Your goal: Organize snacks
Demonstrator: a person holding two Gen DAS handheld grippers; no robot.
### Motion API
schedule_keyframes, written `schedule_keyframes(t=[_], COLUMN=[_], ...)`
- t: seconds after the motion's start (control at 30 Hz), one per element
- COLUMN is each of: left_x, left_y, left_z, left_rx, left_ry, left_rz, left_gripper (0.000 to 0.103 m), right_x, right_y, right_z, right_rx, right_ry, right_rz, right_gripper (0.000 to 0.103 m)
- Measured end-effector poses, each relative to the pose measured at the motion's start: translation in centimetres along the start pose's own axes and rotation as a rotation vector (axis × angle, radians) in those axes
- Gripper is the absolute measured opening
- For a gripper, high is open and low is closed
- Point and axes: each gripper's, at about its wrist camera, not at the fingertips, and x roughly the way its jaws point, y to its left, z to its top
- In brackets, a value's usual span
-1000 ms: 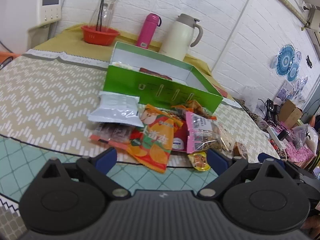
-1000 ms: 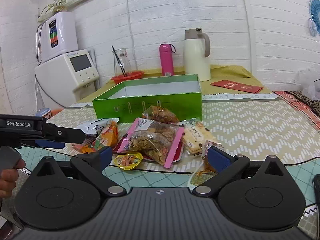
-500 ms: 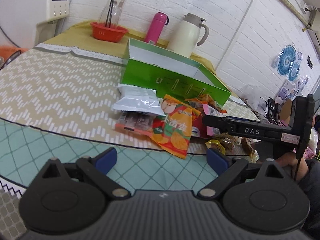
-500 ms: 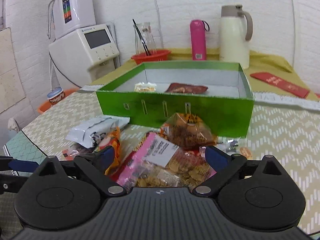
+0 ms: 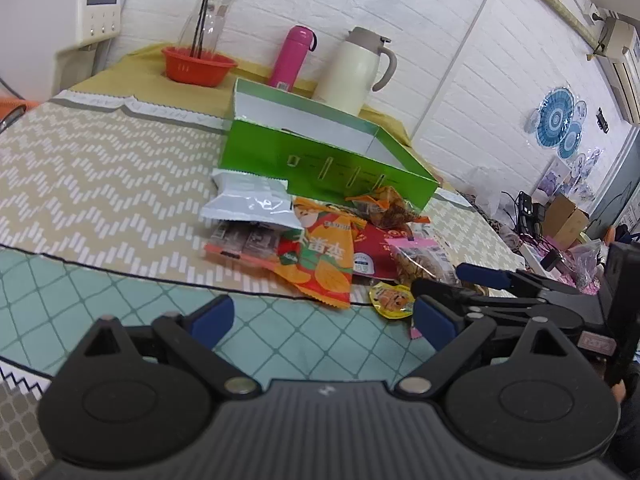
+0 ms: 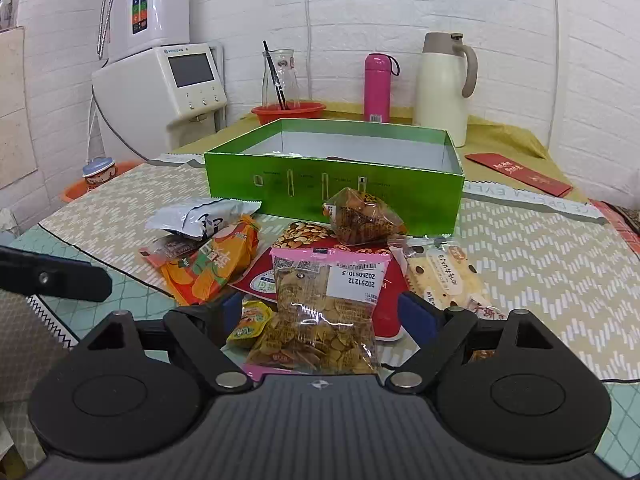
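A green box (image 6: 336, 188) (image 5: 320, 160) stands open on the table, with a heap of snack packs in front of it. My right gripper (image 6: 326, 316) is open, its fingers on either side of a clear pink-edged bag of seeds (image 6: 324, 312); I cannot tell if they touch it. Beside the bag lie a small yellow pack (image 6: 250, 322), a red nut bag (image 6: 316, 276), an orange pack (image 6: 216, 268), a silver pack (image 6: 196, 218) and a cream biscuit pack (image 6: 444, 276). My left gripper (image 5: 324, 318) is open over bare teal cloth, short of the orange pack (image 5: 324, 260). The right gripper (image 5: 476, 280) shows at its right.
Behind the box stand a pink bottle (image 6: 377, 86), a cream jug (image 6: 444, 88), a red bowl holding a glass carafe (image 6: 288, 110) and a white water dispenser (image 6: 160, 92). A red envelope (image 6: 520, 172) lies to the right. The left gripper's arm (image 6: 52, 276) crosses the right wrist view's left edge.
My right gripper moved forward and down over the heap until the seed bag lay between its fingers. My left gripper drifted slightly left and nearer the table; both stayed open.
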Motion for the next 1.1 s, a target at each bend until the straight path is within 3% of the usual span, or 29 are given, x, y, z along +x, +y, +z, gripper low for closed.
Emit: schedule_keyframes(t=[0.07,0.1,0.2,0.33,0.47,0.63,0.83,0.87,0.93,0.97,1.1], left_x=[-0.2,-0.3,0.0,1.4,3.1,4.7,7.1,7.5,8.3,8.8,9.5], left_y=[-0.2,-0.3,-1.0,-2.8,-4.6,-5.8,-6.6,-6.8,-7.2,-7.3,-6.9], left_z=[-0.1,-0.1,0.0,-0.1,-0.6,-0.6,0.2,0.3,0.3,0.3,0.1], left_rx=[0.004,0.009,0.037,0.082,0.143,0.161,0.181,0.192,0.217,0.22,0.216], left_ry=[-0.002,-0.003,0.006,0.029,0.053,0.084,0.093,0.096,0.118,0.132,0.142], left_rz=[-0.007,-0.013,-0.033,-0.08,-0.101,-0.117,-0.081,-0.077,-0.079,-0.074,-0.051], left_gripper=[0.094,0.094,0.094,0.094,0.094,0.094,0.092,0.087,0.054,0.046,0.045], right_x=[0.7,0.4,-1.9,-5.0,-5.0,-5.5,-6.0,-6.0,-6.1,-6.1,-6.2], right_y=[-0.3,-0.7,-1.4,-1.7,-2.0,-2.5,-2.5,-2.5,-2.6,-2.6,-2.6], right_z=[-0.3,-0.5,-1.3,-2.5,-4.1,-5.2,-5.5,-5.6,-5.8,-5.9,-6.2], right_rx=[0.031,0.06,0.119,0.13,0.132,0.175,0.194,0.196,0.206,0.213,0.219], right_ry=[0.029,0.016,-0.032,-0.058,-0.007,-0.045,-0.049,-0.05,-0.052,-0.053,-0.06], right_rz=[-0.007,-0.014,-0.045,-0.077,-0.095,-0.115,-0.122,-0.12,-0.118,-0.116,-0.116], right_gripper=[0.103,0.083,0.078,0.078,0.079,0.091,0.098,0.099,0.101,0.101,0.102])
